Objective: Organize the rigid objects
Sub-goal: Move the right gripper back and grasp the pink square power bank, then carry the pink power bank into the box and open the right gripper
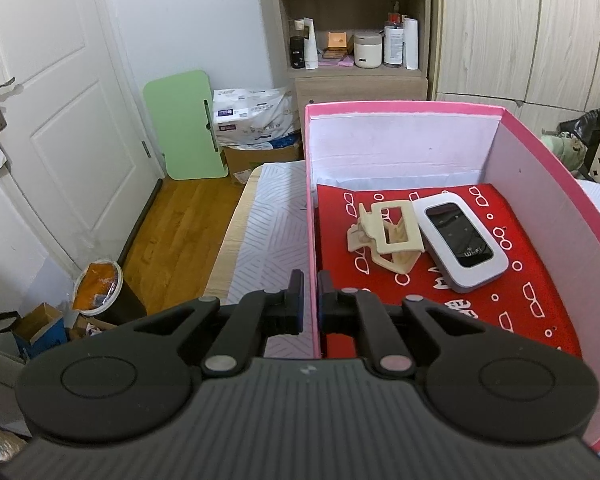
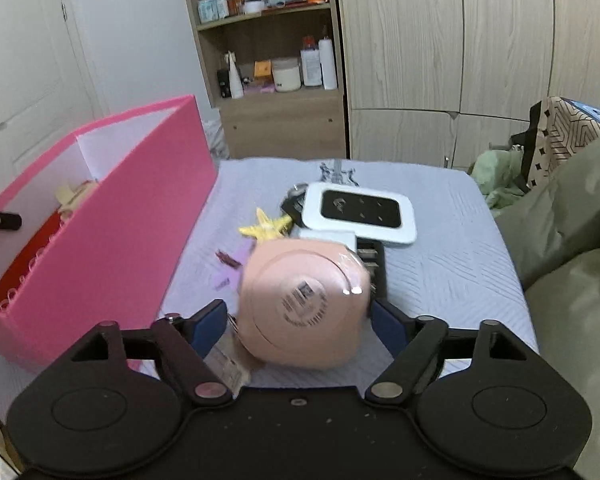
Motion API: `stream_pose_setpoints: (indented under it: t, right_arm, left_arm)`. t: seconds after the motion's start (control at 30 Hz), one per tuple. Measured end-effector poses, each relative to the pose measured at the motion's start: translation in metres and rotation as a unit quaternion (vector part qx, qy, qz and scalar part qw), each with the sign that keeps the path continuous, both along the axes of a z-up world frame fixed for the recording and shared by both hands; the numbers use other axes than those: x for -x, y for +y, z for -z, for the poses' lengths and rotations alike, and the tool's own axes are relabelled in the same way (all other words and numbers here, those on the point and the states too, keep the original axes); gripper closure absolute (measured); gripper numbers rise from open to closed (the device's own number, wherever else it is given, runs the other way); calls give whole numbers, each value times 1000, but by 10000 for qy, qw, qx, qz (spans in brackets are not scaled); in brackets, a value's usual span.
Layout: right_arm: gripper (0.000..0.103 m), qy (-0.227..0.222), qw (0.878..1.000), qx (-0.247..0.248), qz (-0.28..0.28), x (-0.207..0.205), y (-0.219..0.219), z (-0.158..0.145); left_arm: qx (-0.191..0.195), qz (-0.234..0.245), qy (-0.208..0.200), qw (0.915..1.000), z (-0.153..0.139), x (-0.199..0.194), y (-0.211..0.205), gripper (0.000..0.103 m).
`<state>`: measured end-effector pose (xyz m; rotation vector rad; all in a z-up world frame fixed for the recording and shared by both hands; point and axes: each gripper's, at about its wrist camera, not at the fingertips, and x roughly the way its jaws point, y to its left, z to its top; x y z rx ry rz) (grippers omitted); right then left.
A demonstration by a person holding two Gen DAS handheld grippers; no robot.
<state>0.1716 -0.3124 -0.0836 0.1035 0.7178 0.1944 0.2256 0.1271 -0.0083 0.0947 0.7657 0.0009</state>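
Observation:
A pink box (image 1: 548, 148) with a red patterned lining holds a beige hair claw (image 1: 384, 236) and a white Wi-Fi device (image 1: 460, 240). My left gripper (image 1: 310, 304) is shut on the box's left wall (image 1: 311, 208). My right gripper (image 2: 298, 320) is shut on a round peach compact case (image 2: 304, 300), held above the table. The pink box (image 2: 140, 216) stands to its left. Behind the case lie a second white device (image 2: 360, 212), a yellow starfish clip (image 2: 266, 226) and a dark item, partly hidden.
The table has a pale quilted cover (image 2: 452, 248). A wooden shelf unit (image 2: 272, 60) and wardrobe (image 2: 480, 60) stand behind. Olive bedding (image 2: 572, 260) is at the right. A white door (image 1: 48, 120), a green board (image 1: 184, 124) and a bin (image 1: 100, 288) are at the left.

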Motion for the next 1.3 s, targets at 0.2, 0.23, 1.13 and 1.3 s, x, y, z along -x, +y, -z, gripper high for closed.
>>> stream_pose_setpoints:
  t: [0.2,0.23,1.13,1.3]
  right_arm:
    - [16,166,9992,201,303,-15,12,5]
    - [16,175,9990,244,341,-16,13,7]
    - [25,-496,9702,-859,-2212,-23,50,-111]
    - [25,818,9383,-1344,-3080,-76,97,-123]
  left_arm:
    - [2,0,-16,10000,0,1,1,95]
    - [11,-7,-15,10000,0,1,1,95]
    - [71,24,-77,9999,-2,3,6,95]
    - [154,36,-86,9998,-3,4,8,95]
